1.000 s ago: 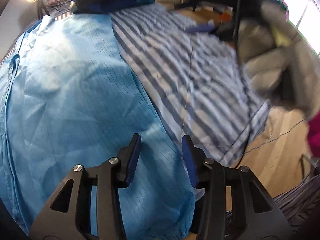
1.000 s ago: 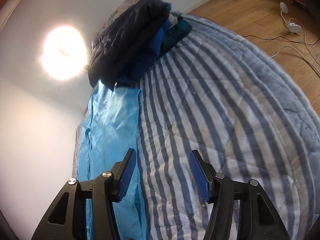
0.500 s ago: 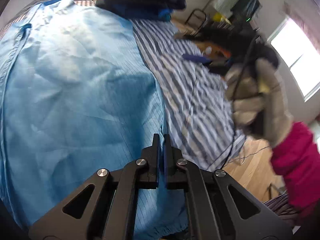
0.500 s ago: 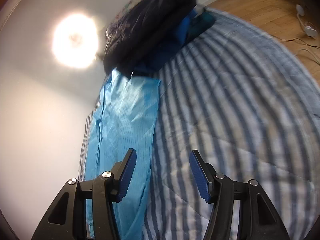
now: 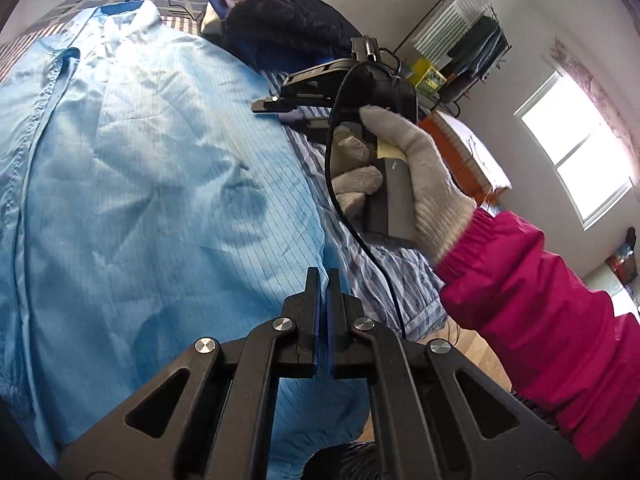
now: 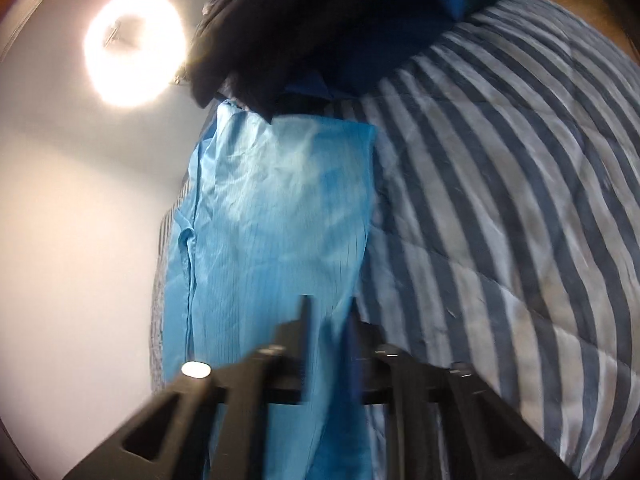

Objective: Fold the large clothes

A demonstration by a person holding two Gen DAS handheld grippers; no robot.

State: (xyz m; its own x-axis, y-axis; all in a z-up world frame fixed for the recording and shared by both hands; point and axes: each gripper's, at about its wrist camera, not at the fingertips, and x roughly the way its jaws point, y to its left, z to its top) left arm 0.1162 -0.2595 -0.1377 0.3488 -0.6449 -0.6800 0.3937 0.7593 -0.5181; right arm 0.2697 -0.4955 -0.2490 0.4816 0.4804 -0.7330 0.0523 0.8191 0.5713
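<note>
A large light-blue garment point(image 5: 140, 180) lies spread on a striped quilt point(image 5: 360, 252), collar at the far end. My left gripper point(image 5: 324, 276) is shut on the garment's near right edge, the thin fabric pinched between its blue pads. In the right wrist view the same garment point(image 6: 280, 208) runs away from me beside the quilt point(image 6: 500, 200). My right gripper point(image 6: 328, 308) is blurred and its jaws are closing with the garment's edge between them. A gloved hand point(image 5: 420, 168) in a pink sleeve point(image 5: 540, 300) holds that gripper point(image 5: 264, 106) over the garment's far right edge.
A dark puffy jacket pile point(image 5: 288, 20) sits at the head of the bed, also near the garment's top point(image 6: 300, 20). A black cable point(image 5: 344, 208) trails from the right gripper. A clothes rack point(image 5: 460, 40), window point(image 5: 580, 160) and white wall point(image 6: 80, 240) surround the bed.
My left jaws closed on the garment's edge and rose a little. My right gripper slid left from over the quilt to the garment's edge, and its jaws narrowed around the fabric.
</note>
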